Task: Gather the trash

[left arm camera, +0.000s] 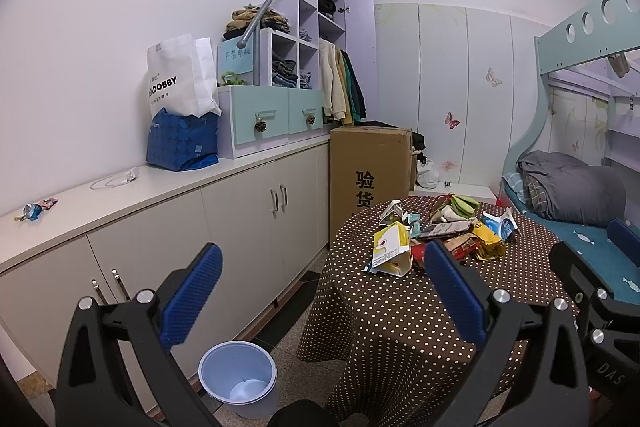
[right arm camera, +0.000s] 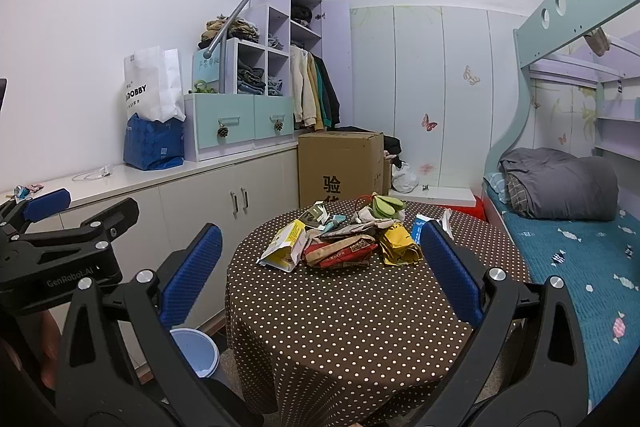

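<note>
Now both grippers agape; trash pile on table (untouched).

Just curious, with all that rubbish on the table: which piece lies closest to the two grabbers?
The yellow and white carton, torn open, at the near left edge of the trash pile. The red wrapper and other packets lie beside or behind it.

A loose heap of crumpled trash lies on the table, toward its 12 o'clock side: a yellow-white carton tipped over at 9 o'clock, a red-brown wrapper central. A pale blue bin stands upright on the floor at the table's 8 o'clock.
</note>
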The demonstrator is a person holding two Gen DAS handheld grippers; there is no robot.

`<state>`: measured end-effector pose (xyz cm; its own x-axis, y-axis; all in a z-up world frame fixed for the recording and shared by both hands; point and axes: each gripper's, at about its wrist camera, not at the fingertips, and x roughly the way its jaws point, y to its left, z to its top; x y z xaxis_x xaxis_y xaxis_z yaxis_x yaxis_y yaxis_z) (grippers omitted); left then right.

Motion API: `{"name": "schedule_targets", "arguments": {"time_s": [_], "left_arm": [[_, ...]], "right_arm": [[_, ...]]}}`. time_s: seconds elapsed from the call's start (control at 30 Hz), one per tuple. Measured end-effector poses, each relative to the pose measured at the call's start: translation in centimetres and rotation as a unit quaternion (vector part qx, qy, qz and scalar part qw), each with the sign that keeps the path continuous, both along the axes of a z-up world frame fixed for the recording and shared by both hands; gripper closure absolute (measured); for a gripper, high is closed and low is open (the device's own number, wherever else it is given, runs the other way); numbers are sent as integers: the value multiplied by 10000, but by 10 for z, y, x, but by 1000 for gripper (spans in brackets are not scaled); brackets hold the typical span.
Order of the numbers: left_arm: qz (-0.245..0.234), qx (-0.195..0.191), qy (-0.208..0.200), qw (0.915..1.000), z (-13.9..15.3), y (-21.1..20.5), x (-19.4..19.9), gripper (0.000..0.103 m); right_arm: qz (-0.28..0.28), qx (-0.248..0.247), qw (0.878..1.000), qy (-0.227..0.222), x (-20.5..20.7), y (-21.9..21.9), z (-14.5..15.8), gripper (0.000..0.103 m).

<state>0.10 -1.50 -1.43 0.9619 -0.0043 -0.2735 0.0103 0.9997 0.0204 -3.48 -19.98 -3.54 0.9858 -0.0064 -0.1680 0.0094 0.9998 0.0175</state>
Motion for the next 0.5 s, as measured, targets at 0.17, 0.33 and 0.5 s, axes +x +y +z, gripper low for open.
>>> {"name": "schedule_targets", "arguments": {"time_s": [0.17, 0.33, 0.5], "left_arm": [[-2, 9, 2, 10000, 0, -2, 0, 4], [-2, 12, 7, 10000, 1, -1, 1, 4], [-1, 21, 10, 10000, 1, 0, 1, 4]], "right_arm": [[-3, 7, 10000, 0, 0, 0, 1, 6], [3, 6, 10000, 1, 0, 0, 0, 6], [2, 12, 10000, 4, 1, 1, -4, 6]]}}
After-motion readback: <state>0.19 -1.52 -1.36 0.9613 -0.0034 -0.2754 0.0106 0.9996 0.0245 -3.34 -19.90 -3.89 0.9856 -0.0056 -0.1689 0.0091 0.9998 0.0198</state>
